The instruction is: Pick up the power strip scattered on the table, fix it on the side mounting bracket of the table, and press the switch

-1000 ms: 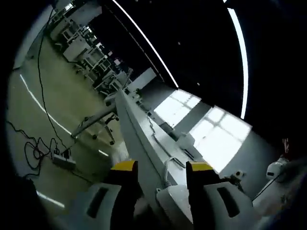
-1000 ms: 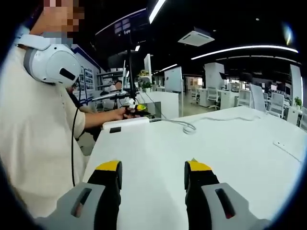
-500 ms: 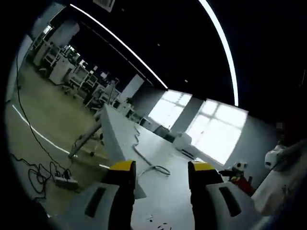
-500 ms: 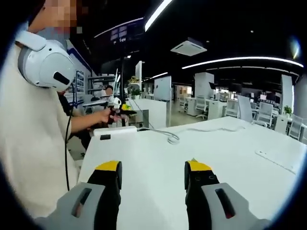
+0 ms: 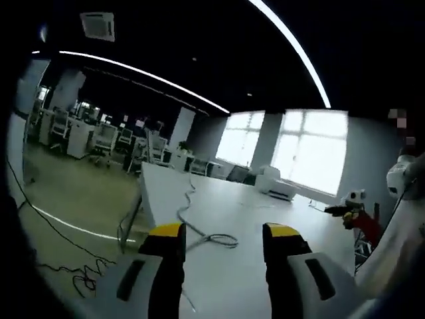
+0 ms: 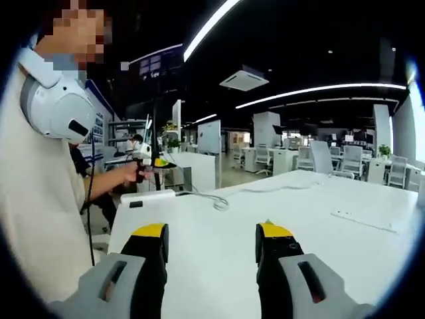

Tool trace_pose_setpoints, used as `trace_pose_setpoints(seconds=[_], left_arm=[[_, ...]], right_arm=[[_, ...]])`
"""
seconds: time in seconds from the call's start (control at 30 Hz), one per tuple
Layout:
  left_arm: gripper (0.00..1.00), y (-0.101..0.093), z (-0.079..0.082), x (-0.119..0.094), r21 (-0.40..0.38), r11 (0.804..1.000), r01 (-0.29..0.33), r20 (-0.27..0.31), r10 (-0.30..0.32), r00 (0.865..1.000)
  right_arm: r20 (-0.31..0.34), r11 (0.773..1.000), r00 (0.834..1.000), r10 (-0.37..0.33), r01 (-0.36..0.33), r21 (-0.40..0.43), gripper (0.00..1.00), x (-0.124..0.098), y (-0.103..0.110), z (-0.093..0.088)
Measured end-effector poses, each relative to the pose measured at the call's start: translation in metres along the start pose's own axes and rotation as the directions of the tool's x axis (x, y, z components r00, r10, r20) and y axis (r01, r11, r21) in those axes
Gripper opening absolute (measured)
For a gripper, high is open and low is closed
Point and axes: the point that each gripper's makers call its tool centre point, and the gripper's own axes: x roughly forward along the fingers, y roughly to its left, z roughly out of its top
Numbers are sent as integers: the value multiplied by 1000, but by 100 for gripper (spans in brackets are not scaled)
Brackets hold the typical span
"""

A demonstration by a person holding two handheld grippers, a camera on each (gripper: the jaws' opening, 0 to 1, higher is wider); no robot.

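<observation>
A white power strip (image 6: pixel 147 197) lies flat near the far left edge of the white table (image 6: pixel 279 219), at about ten o'clock in the right gripper view, a dark patch on its left end. Its white cord (image 6: pixel 216 199) runs right from it and curls into a loop on the tabletop, the same loop lying at six o'clock in the left gripper view.

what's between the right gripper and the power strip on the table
Nothing visible. In the right gripper view, the open right gripper looks across bare white table to the power strip lying at the far left edge, its cable trailing off to the right, clear of the straight path.
</observation>
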Motion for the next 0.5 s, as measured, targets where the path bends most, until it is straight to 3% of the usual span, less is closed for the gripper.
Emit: trace_pose_setpoints(seconds=[0.27, 0.5], left_arm=[[68, -28, 8, -32, 101, 989, -110, 6, 110, 994], [65, -61, 8, -53, 205, 971, -127, 8, 128, 992]], right_arm=[[30, 994, 994, -109, 109, 6, 49, -32, -9, -1], [55, 972, 971, -234, 235, -11, 49, -68, -19, 5]])
